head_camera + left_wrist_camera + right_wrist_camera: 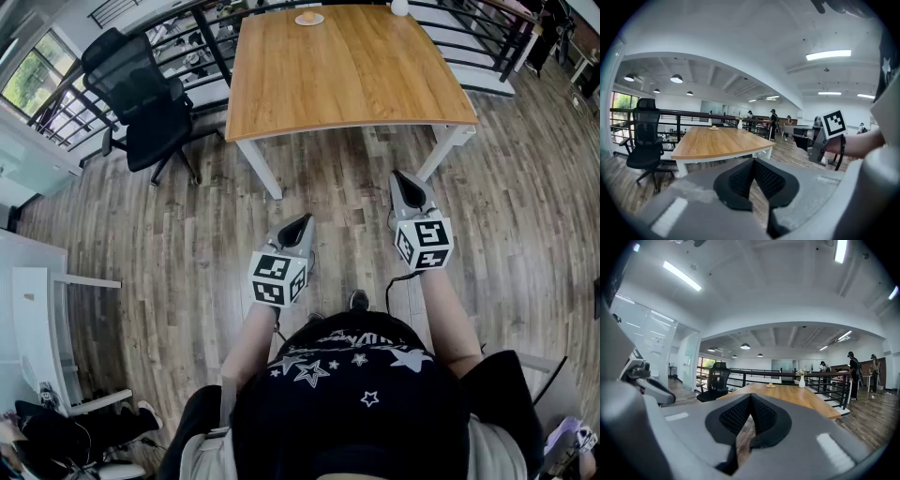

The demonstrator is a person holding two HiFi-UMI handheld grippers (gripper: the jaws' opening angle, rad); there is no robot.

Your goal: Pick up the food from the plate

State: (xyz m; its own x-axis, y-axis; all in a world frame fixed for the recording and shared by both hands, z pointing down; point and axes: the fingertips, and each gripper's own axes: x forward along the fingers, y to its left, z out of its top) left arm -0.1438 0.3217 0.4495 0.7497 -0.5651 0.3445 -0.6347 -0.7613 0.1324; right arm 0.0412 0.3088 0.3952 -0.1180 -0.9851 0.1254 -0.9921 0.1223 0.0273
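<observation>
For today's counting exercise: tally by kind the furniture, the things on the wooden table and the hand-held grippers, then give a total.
table: 1
office chair: 1
plate: 1
food: 1
vase: 1
grippers: 2, left gripper and right gripper
Total: 7

Smooth light wood is seen on the table (347, 75), matt greyish planks on the floor (187, 244), matt grey plastic on the right gripper (750, 397).

Wooden table (347, 70), black office chair (141, 98) (plank floor (187, 234)).
</observation>
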